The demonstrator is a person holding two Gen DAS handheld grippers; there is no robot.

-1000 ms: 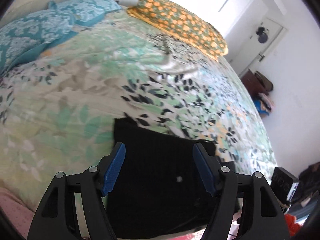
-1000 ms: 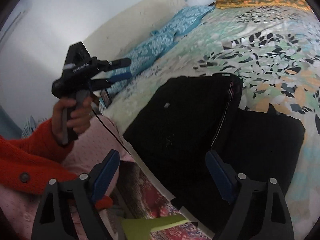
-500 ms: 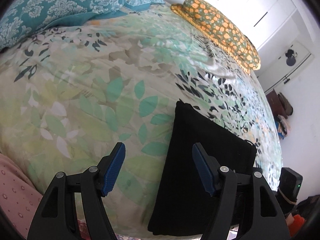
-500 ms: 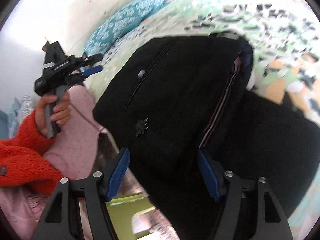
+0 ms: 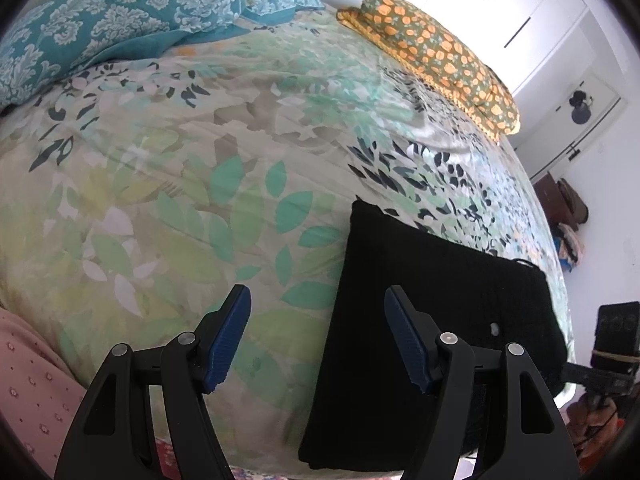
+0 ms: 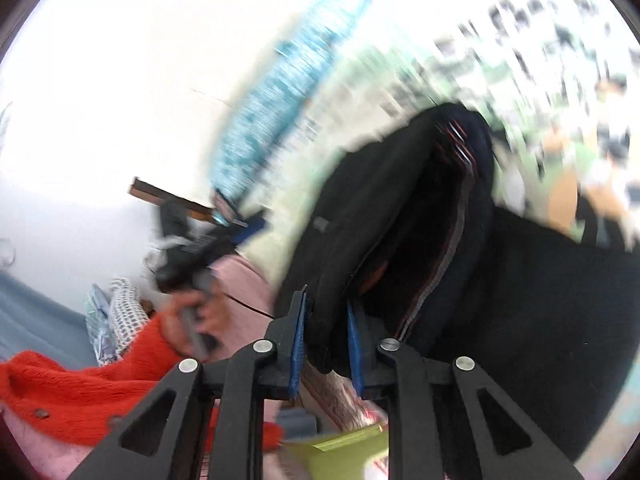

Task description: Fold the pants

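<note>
The black pants (image 5: 424, 308) lie partly folded near the front edge of the bed. My left gripper (image 5: 318, 338) is open and empty above the bedspread, with the pants' left edge under its right finger. In the blurred right wrist view my right gripper (image 6: 325, 334) is shut on the near edge of the black pants (image 6: 500, 280) and lifts the top layer, so the striped inner waistband (image 6: 452, 220) shows. The left gripper also shows there (image 6: 208, 240), held by a hand in a red sleeve.
The floral bedspread (image 5: 168, 168) covers the bed. Teal pillows (image 5: 120, 28) and an orange-patterned pillow (image 5: 432, 56) lie at the far side. Pink cloth (image 5: 28, 384) lies at the near left. A black device (image 5: 616, 336) stands at the right edge.
My right gripper has closed on the pants' near edge and lifted it. My left gripper has swung left off the pants and stays open.
</note>
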